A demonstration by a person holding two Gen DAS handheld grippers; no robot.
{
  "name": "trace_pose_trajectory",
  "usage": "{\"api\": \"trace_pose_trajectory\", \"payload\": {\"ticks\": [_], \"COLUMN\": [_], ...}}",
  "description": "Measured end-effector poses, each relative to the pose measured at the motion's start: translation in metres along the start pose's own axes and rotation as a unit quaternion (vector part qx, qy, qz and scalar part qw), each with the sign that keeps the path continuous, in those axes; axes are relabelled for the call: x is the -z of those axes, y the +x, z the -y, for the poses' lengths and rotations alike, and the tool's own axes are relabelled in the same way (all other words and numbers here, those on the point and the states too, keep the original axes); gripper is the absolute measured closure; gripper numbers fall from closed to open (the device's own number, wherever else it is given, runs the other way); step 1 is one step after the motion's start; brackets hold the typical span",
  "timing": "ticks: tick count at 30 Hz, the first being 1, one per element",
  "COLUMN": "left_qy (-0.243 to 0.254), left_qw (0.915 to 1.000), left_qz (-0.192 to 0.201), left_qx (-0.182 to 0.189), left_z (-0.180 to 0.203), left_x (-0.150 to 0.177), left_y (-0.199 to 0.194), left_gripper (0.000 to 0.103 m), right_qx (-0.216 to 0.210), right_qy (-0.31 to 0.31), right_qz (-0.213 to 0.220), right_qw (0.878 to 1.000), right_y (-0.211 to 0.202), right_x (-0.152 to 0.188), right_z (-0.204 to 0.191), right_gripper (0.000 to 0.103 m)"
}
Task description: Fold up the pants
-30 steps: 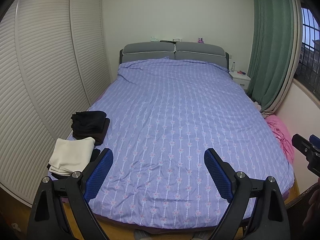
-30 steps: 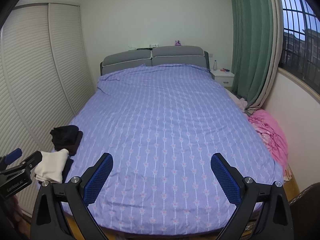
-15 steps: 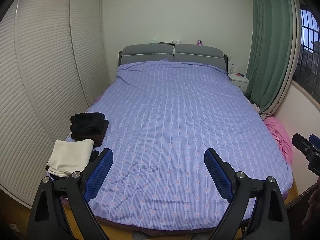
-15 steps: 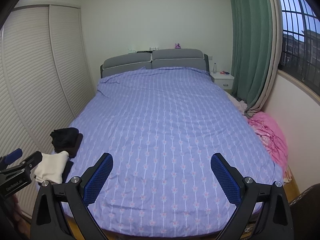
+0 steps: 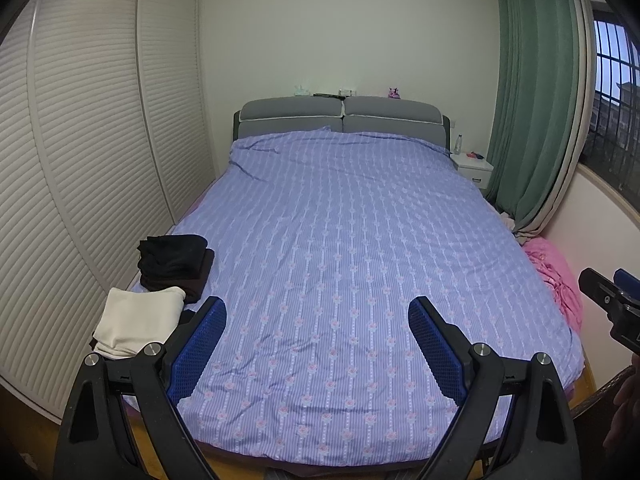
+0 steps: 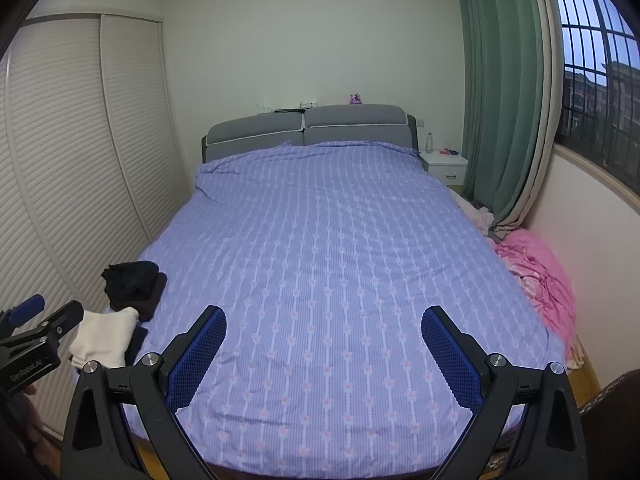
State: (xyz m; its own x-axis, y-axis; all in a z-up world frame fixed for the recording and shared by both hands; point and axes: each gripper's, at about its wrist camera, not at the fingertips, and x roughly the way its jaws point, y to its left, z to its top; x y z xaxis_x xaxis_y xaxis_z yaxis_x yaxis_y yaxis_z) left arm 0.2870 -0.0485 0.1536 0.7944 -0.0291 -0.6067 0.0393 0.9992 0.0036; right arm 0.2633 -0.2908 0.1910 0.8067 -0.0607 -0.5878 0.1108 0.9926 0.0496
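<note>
A stack of folded dark garments (image 5: 174, 262) lies at the bed's near left edge, with a folded cream garment (image 5: 138, 320) just in front of it. Both show in the right wrist view too, the dark stack (image 6: 132, 286) and the cream one (image 6: 106, 336). My left gripper (image 5: 318, 344) is open and empty, held above the foot of the bed. My right gripper (image 6: 324, 350) is open and empty, also above the foot of the bed. Each gripper shows at the edge of the other's view.
A bed with a purple patterned cover (image 5: 352, 240) fills the room's middle. White louvered wardrobe doors (image 5: 80, 160) stand on the left. A pink blanket (image 6: 538, 276) lies at the right edge, below green curtains (image 6: 500, 100). A white nightstand (image 6: 446, 166) is at the back right.
Both grippers have pulled back and tilted up a little, so the bed sits lower and farther in both views. Both stay open and empty.
</note>
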Motion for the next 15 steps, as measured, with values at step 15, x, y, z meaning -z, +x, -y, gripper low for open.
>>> {"api": "trace_pose_trajectory", "payload": {"ticks": [15], "left_qy": [-0.004], "left_qw": [0.9999], "left_qz": [0.003], "left_qx": [-0.009], "left_z": [0.0047], "left_x": [-0.0007], "left_y": [-0.0046], "left_gripper": [0.010], "right_qx": [-0.004], "right_qy": [-0.008], "right_qz": [0.006], "right_qw": [1.000], "right_y": [-0.0023], "right_x": [-0.0060], "right_z": [0.0011], "right_gripper": [0.004]}}
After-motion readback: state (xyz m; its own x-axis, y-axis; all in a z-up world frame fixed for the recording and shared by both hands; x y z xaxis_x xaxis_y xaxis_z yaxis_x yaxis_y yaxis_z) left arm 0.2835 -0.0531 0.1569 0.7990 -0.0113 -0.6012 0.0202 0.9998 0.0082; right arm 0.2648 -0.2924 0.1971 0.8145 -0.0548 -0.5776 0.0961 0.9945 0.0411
